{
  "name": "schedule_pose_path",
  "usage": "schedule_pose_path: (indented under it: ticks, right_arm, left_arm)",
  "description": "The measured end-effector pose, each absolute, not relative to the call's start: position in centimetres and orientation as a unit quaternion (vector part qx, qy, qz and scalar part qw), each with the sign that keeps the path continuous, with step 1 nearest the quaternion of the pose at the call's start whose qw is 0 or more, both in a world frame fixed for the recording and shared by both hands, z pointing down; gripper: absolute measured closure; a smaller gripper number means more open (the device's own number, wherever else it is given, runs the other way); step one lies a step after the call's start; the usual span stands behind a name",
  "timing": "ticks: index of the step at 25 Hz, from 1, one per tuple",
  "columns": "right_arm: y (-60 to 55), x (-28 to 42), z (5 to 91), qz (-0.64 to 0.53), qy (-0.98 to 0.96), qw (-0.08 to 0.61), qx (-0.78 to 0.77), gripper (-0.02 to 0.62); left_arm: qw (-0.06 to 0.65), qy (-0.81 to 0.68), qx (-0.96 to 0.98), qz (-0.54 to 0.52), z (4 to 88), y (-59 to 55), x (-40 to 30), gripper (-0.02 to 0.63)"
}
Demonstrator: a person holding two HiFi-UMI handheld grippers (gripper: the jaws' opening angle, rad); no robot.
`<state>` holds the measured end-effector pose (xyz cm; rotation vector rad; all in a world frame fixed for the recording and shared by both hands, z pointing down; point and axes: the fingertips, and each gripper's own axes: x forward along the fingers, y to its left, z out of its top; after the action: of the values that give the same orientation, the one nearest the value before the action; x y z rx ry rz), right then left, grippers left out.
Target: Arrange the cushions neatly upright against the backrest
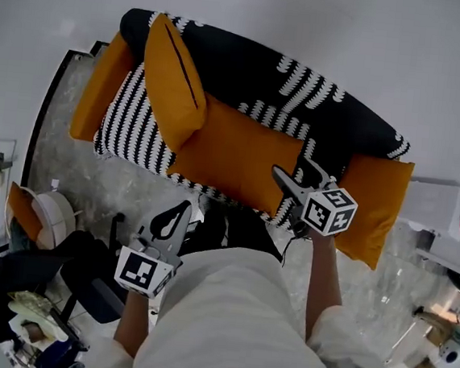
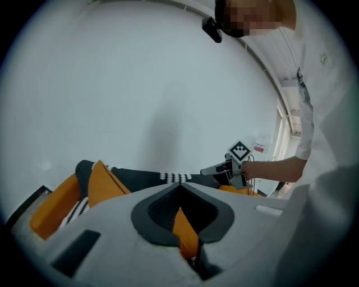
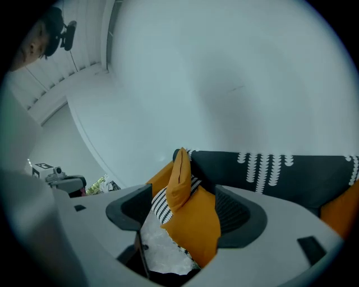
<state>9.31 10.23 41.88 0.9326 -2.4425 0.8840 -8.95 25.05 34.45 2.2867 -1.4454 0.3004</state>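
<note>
Just off the sofa front edge, left gripper tips meet; right gripper, above the seat, gapes empty.

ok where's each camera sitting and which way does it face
head view: on the person's head, steeply down at the sofa; both forearms, left claw, right claw show
left gripper view: on left claw, along sofa; right forearm shows
right gripper view: on right claw, toward the orange cushion
shared: all show that cushion
</note>
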Motion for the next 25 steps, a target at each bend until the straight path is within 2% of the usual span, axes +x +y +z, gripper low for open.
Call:
schedule_pose_path:
  ticks: [12,17,25]
  right_arm:
    - [2.5,-3.6,45.6,0.338,-0.893,0.211,0.212,0.262]
    - [-0.9,-9.1,46.6,0.322,-0.903,0.231,0.164,0.261]
    - [-5.7,-15.4,50.8,0.349,-0.883,0.267,0.164,0.259]
  left_arm:
    - [0.236,-0.615,0.745,0.101,34.3,21.9,-14.3,0.594]
    - [0.220,-0.650,0.722,0.090,33.3,18.9,-16.0,0.594]
    - [0.229,-0.649,0.720,0.091,34.2,15.4,-19.6,0.594]
